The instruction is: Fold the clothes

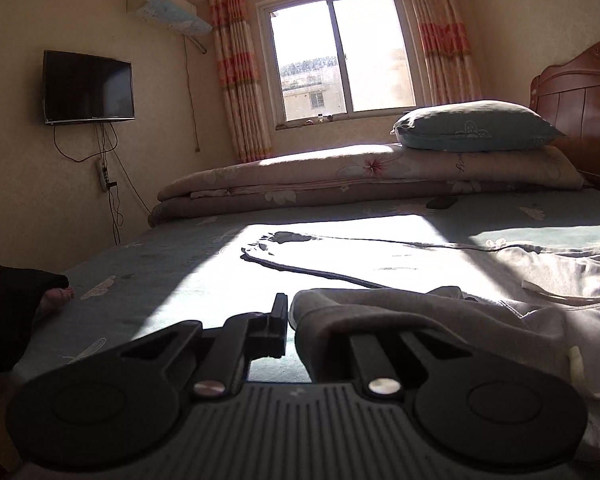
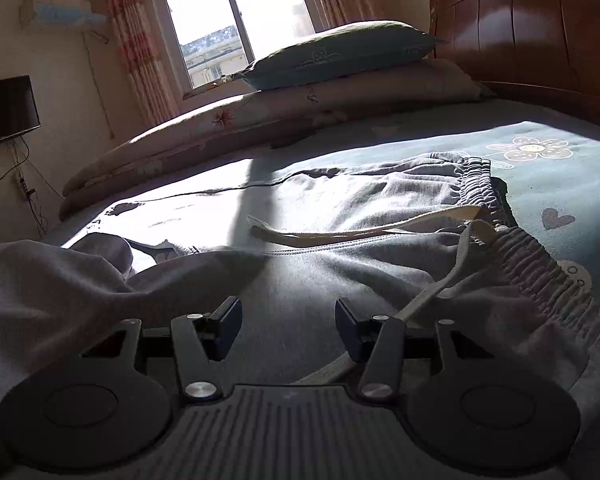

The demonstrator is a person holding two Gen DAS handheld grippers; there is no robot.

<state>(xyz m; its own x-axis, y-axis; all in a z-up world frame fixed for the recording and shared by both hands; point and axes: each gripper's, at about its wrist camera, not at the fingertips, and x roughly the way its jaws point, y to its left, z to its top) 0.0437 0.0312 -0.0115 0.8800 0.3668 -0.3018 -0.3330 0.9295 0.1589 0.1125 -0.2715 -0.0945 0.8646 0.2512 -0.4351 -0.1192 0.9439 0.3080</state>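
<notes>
Left tongs (image 1: pixel 290 330) low over the near edge of the bed (image 1: pixel 148 264), closed on a bunched fold of the grey sweatpants (image 1: pixel 380 320); cloth draped right over the right-hand finger, hiding it. Right tongs (image 2: pixel 288 332) spread wide open, hovering just above the sweatpants (image 2: pixel 300 280), gripping nothing. White drawstring (image 2: pixel 440 288) trailing under the right-hand finger (image 2: pixel 348 332), up to the elastic waistband (image 2: pixel 540 280) toward the headboard side. Second drawstring end (image 2: pixel 340 232) lying flat across the cloth. Beyond, one trouser leg (image 1: pixel 320 252) stretched flat in the sunlit patch mid-bed, cuff pointing toward the foot edge. Farther back, folded floral quilt (image 1: pixel 340 176) along the far edge, teal pillow (image 1: pixel 476 128) on top near the wooden headboard (image 1: pixel 580 104). Behind that, window (image 1: pixel 340 56), curtains (image 1: pixel 236 72), wall television (image 1: pixel 88 88).
</notes>
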